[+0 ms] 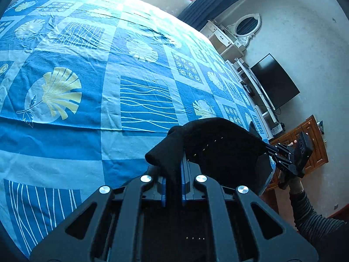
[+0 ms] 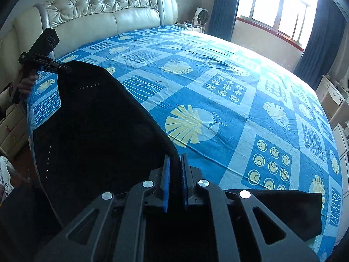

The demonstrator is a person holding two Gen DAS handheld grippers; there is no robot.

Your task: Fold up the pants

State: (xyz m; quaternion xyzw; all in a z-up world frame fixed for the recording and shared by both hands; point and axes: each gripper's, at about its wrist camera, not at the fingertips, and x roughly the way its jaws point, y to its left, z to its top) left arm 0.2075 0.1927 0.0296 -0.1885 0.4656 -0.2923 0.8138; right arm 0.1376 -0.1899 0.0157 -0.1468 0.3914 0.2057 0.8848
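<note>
A: Claws, two, nearest item first. Left claw [image 1: 174, 174]: blue pads pinched together on a fold of black cloth. Right claw [image 2: 174, 174]: pads likewise clamped on black cloth, a thin edge of it running up between them.

B: Cloth identified?

A: Pants [image 2: 98, 120], black, one pair. Held up off the bed and stretched between both claws. Small pale studs in short rows on the fabric. In the right wrist view the far end of the pants reaches the left claw [image 2: 62, 67], gripped by the person's hand [image 2: 26, 85]. One corner of the garment hangs low at the right of that view, over the bed's near edge.

B: Next item out?

A: Bed sheet [image 2: 229, 109], blue patchwork print: pale yellow leaves, wavy white lines, ringed dots. It lies flat with light creases beneath and beyond the pants.

B: Further back?

A: Headboard [image 2: 98, 11], cream, tufted. Window [image 2: 277, 6], bright, with dark blue curtains [image 2: 224, 6] either side. In the left wrist view: white dresser with oval mirror [image 1: 246, 26], dark television [image 1: 274, 80] and wooden cabinet [image 1: 314, 144] against the wall.
</note>
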